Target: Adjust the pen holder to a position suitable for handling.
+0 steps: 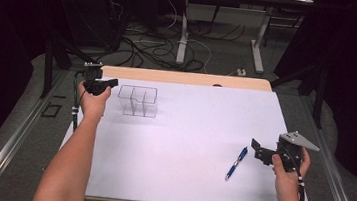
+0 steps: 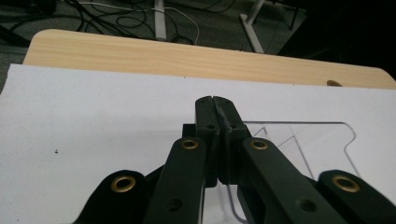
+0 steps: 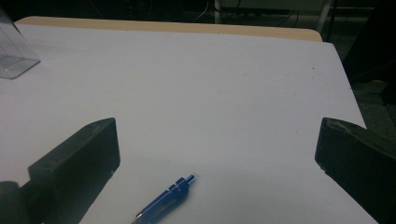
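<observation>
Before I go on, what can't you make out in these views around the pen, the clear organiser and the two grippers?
- Pen: its tip end is cut off by the bottom edge of the right gripper view.
- Clear organiser: the left gripper covers its near part; whether they touch is unclear.
- Organiser contents: too small and transparent in the high view.

1. A light wooden table (image 1: pixel 184 77) carries a white sheet (image 1: pixel 198 133) that covers most of its top; a strip of bare wood shows along the far edge.
2. A clear plastic organiser with open compartments (image 1: pixel 137 101) stands on the sheet near its far left corner.
3. A blue click pen (image 1: pixel 236 163) lies on the sheet toward the near right, well apart from the organiser.
</observation>
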A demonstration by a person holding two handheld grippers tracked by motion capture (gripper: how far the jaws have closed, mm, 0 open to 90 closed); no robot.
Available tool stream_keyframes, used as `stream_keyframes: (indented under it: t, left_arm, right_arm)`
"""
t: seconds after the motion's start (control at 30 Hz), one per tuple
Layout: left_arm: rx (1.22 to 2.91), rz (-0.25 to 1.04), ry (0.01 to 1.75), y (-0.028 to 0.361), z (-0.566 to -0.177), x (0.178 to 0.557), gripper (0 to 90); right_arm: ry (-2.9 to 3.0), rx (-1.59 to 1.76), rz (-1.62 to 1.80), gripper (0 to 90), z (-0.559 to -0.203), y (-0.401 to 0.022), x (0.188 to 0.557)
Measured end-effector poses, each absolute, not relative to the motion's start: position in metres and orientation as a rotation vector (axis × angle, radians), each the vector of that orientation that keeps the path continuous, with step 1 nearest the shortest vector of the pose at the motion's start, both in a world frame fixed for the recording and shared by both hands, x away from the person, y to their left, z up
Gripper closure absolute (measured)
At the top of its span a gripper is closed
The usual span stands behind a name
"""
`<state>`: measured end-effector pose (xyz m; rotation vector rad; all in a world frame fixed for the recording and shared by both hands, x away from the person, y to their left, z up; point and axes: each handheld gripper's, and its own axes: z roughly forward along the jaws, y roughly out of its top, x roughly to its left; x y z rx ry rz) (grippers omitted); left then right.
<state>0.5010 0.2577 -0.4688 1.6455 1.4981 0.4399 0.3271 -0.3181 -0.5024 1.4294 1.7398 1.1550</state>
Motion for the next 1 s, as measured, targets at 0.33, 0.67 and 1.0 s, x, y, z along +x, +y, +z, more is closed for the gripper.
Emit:
stream_keyframes:
  t: [0.33, 0.67, 1.0]
  left_arm:
    - [1.725, 0.450, 1.525, 0.253, -0.483, 0.510, 90.0]
    - [1.754, 0.378, 1.527, 0.251, -0.486, 0.512, 90.0]
    - [1.795, 0.377, 1.471, 0.231, -0.486, 0.507, 90.0]
  right_arm:
    - [1.763, 1.430, 1.151, 0.0, -0.504, -0.316, 0.328]
    - [1.759, 1.427, 1.163, 0.0, -0.504, -0.318, 0.328]
    - [1.739, 1.408, 1.190, 0.0, -0.506, -0.315, 0.331]
